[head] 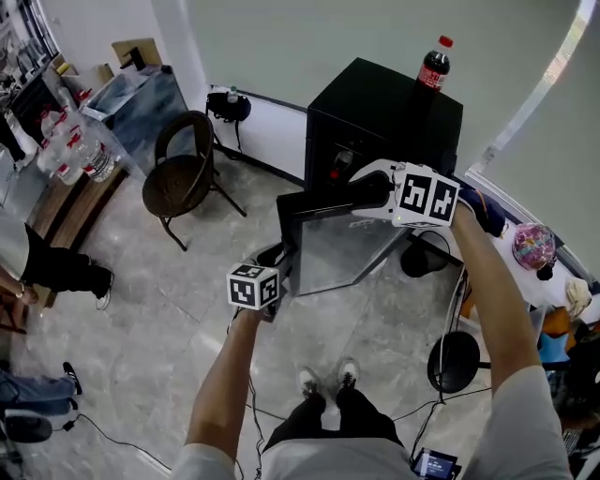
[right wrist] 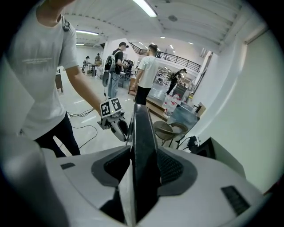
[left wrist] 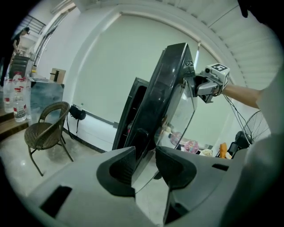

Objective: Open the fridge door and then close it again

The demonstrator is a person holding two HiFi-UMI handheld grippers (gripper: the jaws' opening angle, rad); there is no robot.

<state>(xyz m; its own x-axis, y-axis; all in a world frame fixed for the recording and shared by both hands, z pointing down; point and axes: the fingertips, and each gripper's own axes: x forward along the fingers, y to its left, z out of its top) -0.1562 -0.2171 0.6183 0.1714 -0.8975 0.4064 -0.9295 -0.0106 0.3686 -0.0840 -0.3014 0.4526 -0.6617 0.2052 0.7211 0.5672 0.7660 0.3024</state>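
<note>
Mini-fridge door (head: 333, 248) stands open at centre frame. Right gripper (right wrist: 144, 162) pinches its top edge; left gripper (left wrist: 144, 162) loosely straddles its lower corner. Next, probably push it closed.

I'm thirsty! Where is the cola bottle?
In the head view, the cola bottle stands upright on top of the black fridge, upper right of the picture.

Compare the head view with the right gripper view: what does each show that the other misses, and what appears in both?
Only the head view: the cola bottle standing on the black fridge, and the person's shoes. Only the right gripper view: people standing in the hall behind, and ceiling lights. Both: the open fridge door, the left tool near it, and the chair.
</note>
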